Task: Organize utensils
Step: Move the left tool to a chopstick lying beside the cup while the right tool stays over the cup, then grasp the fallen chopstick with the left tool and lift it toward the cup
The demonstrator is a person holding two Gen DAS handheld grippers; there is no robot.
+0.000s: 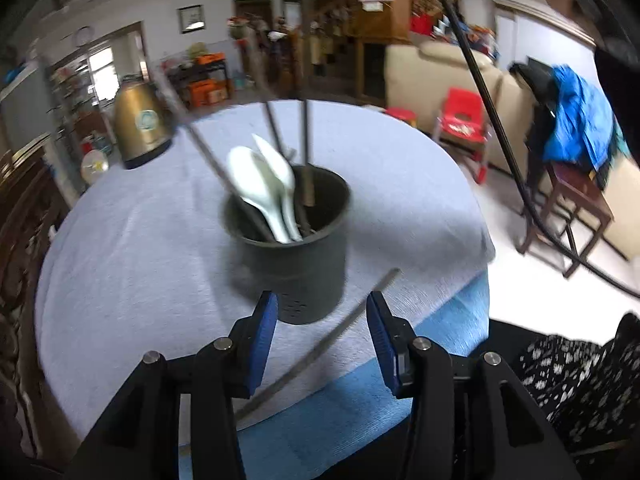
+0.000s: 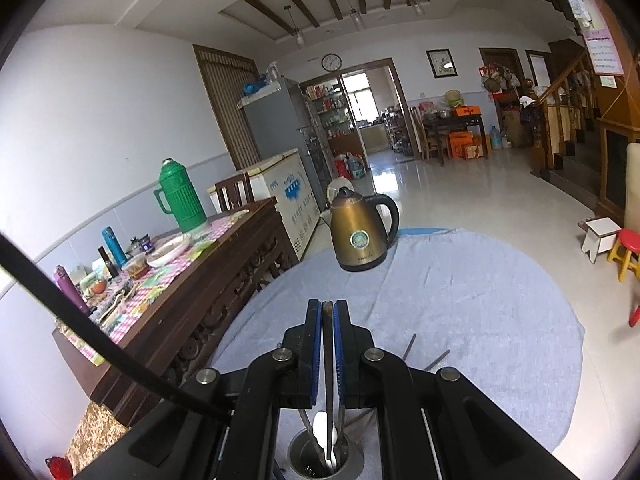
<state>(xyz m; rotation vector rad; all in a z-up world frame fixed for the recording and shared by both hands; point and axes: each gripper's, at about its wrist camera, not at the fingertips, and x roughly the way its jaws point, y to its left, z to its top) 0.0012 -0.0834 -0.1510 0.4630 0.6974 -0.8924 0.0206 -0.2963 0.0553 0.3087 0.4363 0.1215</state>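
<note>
A dark round utensil holder (image 1: 294, 256) stands mid-table, holding white spoons (image 1: 260, 184) and several dark chopsticks (image 1: 306, 140). One loose chopstick (image 1: 340, 328) lies slanted on the cloth in front of the holder. My left gripper (image 1: 321, 300) hovers open just over it, a blue pad on each side and neither touching it. In the right wrist view my right gripper (image 2: 328, 305) is shut on a chopstick (image 2: 328, 360) that runs down into the holder (image 2: 304, 454) beside a white spoon (image 2: 320, 426). The ends of two more chopsticks (image 2: 410, 346) show on the cloth to the right.
A pale blue cloth (image 1: 140, 240) covers the round table, and a bronze kettle (image 2: 360, 232) stands at its far side. A carved wooden sideboard (image 2: 224, 280) crowded with bottles runs along the left. A black cable (image 1: 492, 120) hangs on the right near a wooden stool (image 1: 576, 208).
</note>
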